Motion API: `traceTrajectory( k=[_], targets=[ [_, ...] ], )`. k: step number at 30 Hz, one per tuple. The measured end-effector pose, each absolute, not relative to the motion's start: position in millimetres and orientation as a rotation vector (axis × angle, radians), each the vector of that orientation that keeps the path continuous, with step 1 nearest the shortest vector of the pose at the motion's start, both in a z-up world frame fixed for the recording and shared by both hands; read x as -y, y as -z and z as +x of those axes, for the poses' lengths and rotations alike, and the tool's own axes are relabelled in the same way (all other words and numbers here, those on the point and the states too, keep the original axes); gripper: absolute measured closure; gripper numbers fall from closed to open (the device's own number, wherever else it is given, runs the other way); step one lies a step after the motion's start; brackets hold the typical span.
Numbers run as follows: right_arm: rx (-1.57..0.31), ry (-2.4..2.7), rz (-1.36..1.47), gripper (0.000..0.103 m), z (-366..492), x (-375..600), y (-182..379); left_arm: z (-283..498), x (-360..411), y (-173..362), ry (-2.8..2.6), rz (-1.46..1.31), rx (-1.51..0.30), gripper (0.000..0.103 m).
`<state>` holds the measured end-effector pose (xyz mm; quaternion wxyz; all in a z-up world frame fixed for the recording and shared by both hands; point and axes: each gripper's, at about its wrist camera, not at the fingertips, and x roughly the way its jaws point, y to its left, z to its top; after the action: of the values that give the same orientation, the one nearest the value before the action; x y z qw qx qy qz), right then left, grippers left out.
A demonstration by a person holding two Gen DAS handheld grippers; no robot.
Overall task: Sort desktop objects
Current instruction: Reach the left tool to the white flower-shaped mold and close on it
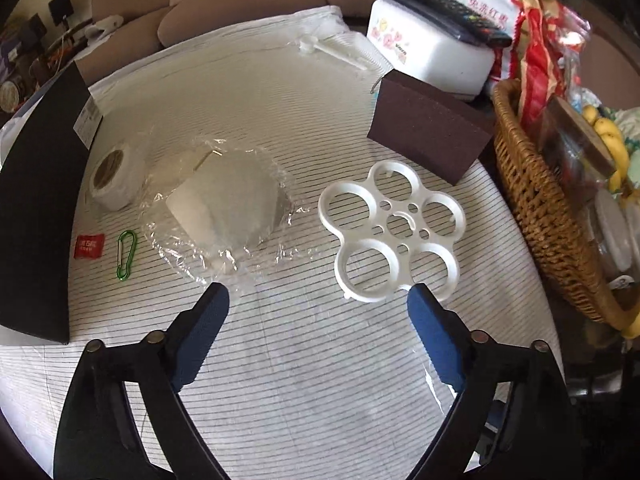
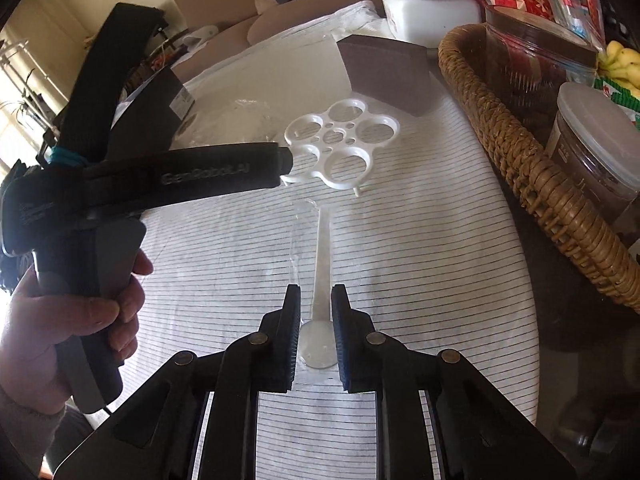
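Observation:
My right gripper (image 2: 316, 290) is shut on the round end of a white plastic stick (image 2: 323, 240) in clear wrap. The stick lies along the striped cloth (image 2: 420, 240) and points at a white egg rack (image 2: 362, 146) with round holes. My left gripper (image 1: 318, 294) stands open above the cloth with nothing between its blue pads. Its right fingertip (image 1: 420, 304) is at the near edge of the egg rack (image 1: 348, 238). Its left fingertip (image 1: 216, 300) is at the wrap of a plastic-wrapped white paper stack (image 1: 228, 204).
A tape roll (image 1: 114, 176), a green carabiner (image 1: 127, 255) and a red sachet (image 1: 89, 246) lie left, beside a black board (image 1: 36, 208). A brown sponge block (image 1: 428, 132), a white box (image 1: 428, 52) and another white stick (image 1: 332, 48) sit behind. A full wicker basket (image 1: 532, 208) borders the right.

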<state>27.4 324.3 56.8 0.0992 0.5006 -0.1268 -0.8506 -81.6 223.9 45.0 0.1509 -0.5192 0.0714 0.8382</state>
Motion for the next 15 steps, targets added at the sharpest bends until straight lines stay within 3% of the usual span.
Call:
traceTrajectory(
  k=[4, 8, 13, 14, 15],
  targets=[
    [0.359, 2.503, 1.49, 0.088, 24.7, -323.5, -53.5, -91.3, -229.0, -33.6, -2.387, -1.539, -0.157, 0.047],
    [0.347, 2.495, 1.49, 0.088, 23.9, -320.5, -53.0, -96.7, -229.8, -25.2, -2.374, -1.559, -0.124, 0.054],
    [0.324, 2.494, 1.51, 0.086, 22.8, -318.5, -49.2, -101.7, -230.3, -19.0, -2.355, -1.588, -0.067, 0.054],
    [0.321, 2.492, 1.516, 0.085, 22.6, -317.8, -48.5, -101.1, -231.9, -19.2, -2.353, -1.581, -0.085, 0.061],
    [0.318, 2.491, 1.52, 0.085, 23.3, -317.1, -48.5, -100.8, -231.8, -20.0, -2.347, -1.575, -0.086, 0.076]
  ],
)
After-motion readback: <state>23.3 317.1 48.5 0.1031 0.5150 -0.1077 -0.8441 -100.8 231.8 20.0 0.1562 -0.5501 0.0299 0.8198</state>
